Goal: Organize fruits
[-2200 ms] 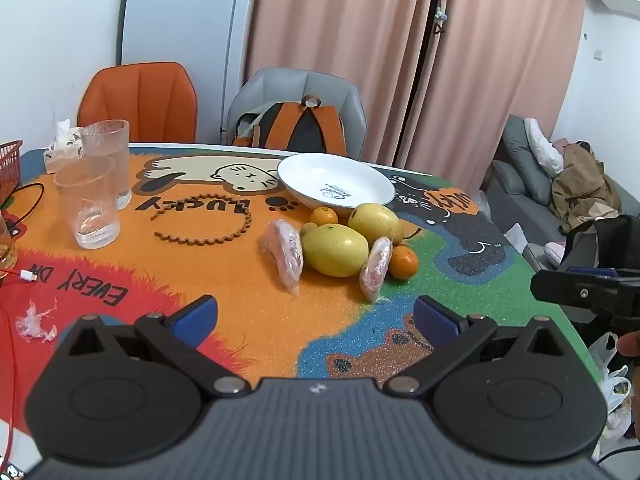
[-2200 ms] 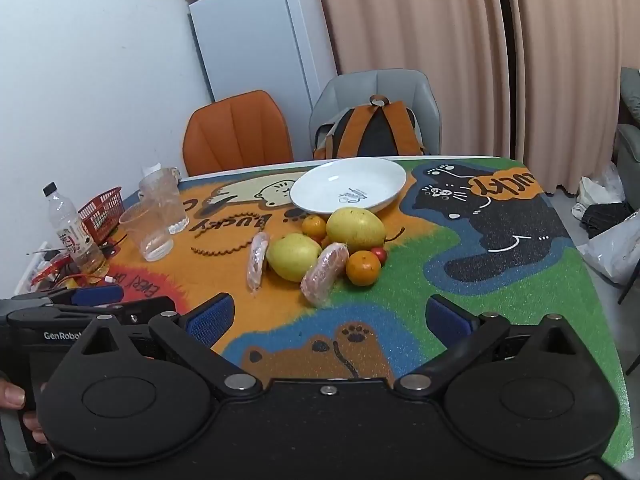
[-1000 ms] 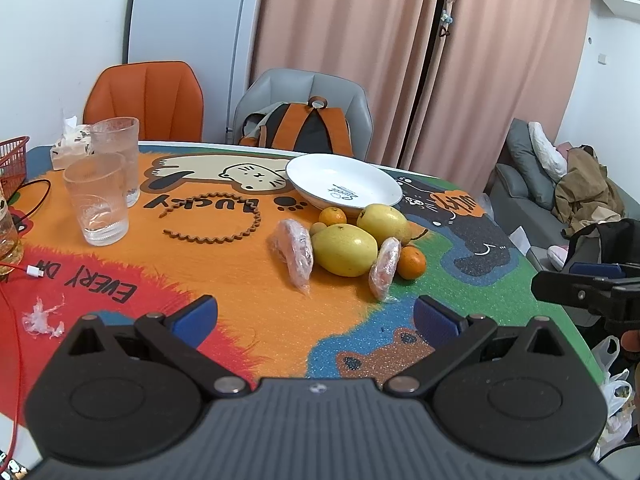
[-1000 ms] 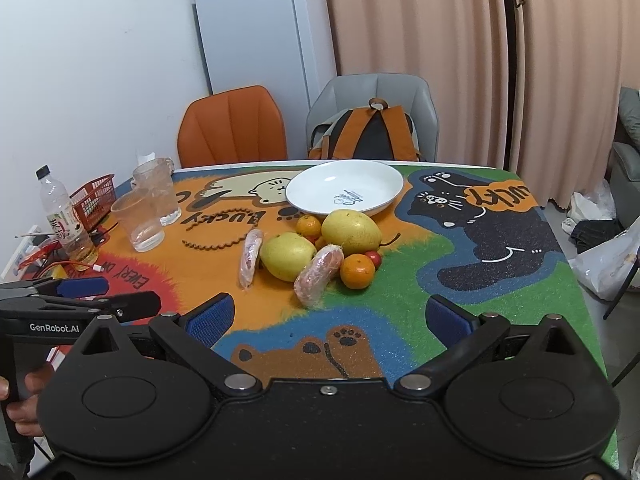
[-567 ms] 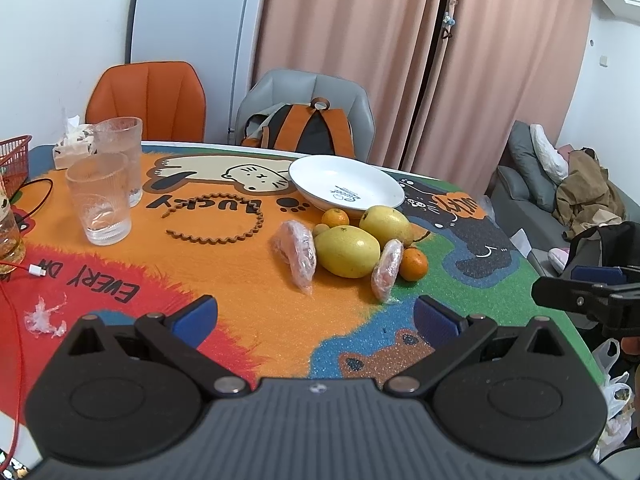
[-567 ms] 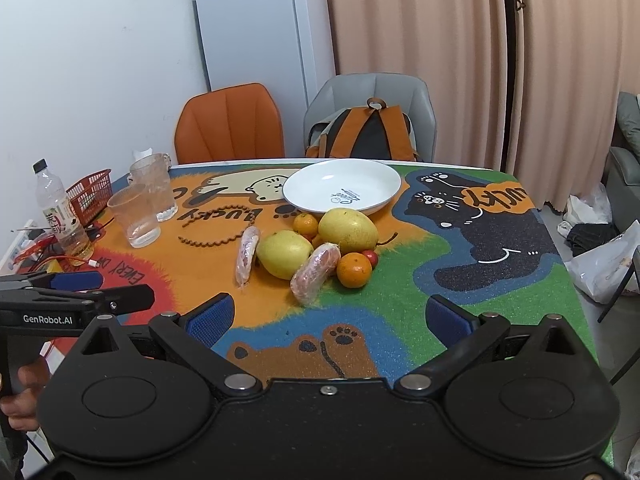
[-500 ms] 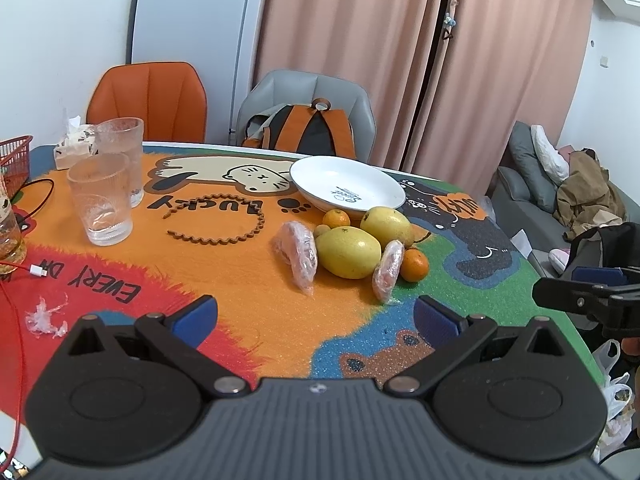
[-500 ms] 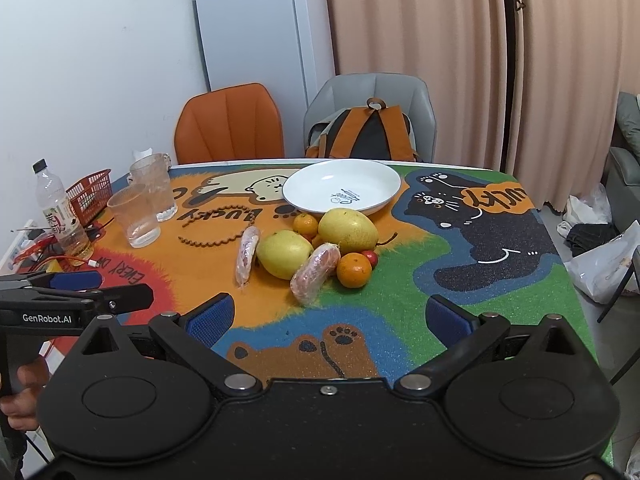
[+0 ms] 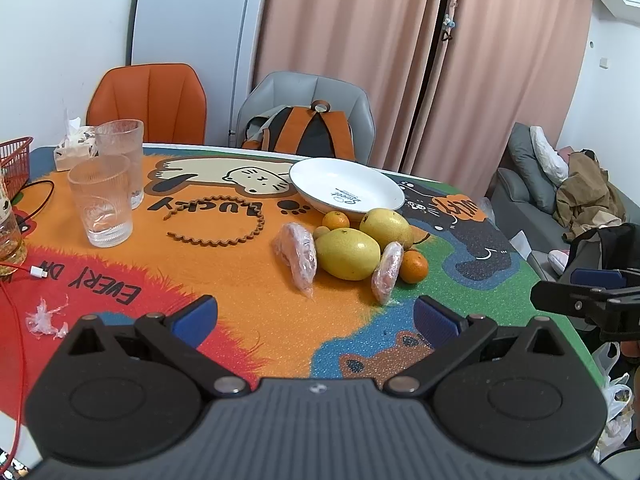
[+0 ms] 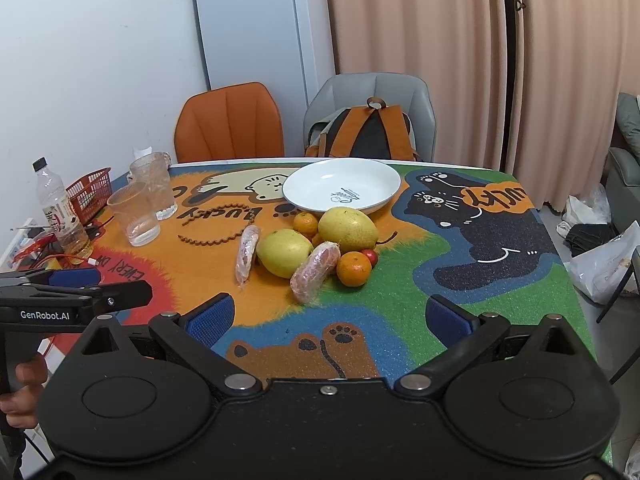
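A pile of fruit lies mid-table just in front of a white plate (image 9: 346,192) (image 10: 342,186), which holds nothing. Two large yellow pears (image 9: 347,254) (image 10: 283,252), two small oranges (image 9: 414,267) (image 10: 353,269), a small red fruit (image 10: 371,256) and two plastic-wrapped pink pieces (image 9: 298,255) (image 10: 315,266) make up the pile. My left gripper (image 9: 316,316) is open and empty, well short of the fruit. My right gripper (image 10: 328,316) is open and empty, also short of the pile. Each gripper shows at the edge of the other's view.
Two clear glasses (image 9: 102,206) (image 10: 134,214), a brown wavy hairband (image 9: 216,226), a red basket (image 10: 88,194) and a bottle (image 10: 60,212) stand on the left. A red cable (image 9: 16,276) lies at the near left. Two chairs and a backpack (image 10: 370,134) stand behind the table.
Both grippers have drifted slightly back and up, so the fruit pile sits a little farther off in both views. Nothing on the table has moved.
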Demonstrator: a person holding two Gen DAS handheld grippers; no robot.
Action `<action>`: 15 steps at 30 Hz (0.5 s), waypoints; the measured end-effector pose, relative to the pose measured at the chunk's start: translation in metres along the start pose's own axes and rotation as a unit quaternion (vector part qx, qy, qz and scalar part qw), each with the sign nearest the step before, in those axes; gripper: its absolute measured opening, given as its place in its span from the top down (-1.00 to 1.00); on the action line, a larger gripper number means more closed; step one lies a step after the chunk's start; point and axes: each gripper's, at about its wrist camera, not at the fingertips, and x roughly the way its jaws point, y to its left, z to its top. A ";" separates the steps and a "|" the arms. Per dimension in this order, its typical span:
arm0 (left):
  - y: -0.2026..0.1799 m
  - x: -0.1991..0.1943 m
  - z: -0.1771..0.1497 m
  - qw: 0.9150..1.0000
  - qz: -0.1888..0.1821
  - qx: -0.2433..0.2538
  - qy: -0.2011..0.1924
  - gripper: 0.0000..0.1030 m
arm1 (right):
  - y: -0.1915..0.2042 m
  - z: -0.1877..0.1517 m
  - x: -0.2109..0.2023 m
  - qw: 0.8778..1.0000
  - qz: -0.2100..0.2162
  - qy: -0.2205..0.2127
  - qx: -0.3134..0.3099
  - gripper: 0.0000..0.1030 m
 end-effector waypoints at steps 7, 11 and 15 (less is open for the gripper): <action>0.000 0.000 0.000 1.000 0.000 0.001 0.000 -1.00 | -0.001 0.000 0.001 1.000 0.001 0.002 -0.001 -1.00; 0.000 -0.001 0.001 1.000 0.002 0.002 -0.001 -1.00 | -0.001 -0.001 0.001 1.000 0.002 0.003 0.001 -1.00; 0.000 -0.001 0.001 1.000 0.003 0.003 -0.002 -1.00 | -0.001 -0.001 0.002 1.000 0.005 0.001 0.000 -1.00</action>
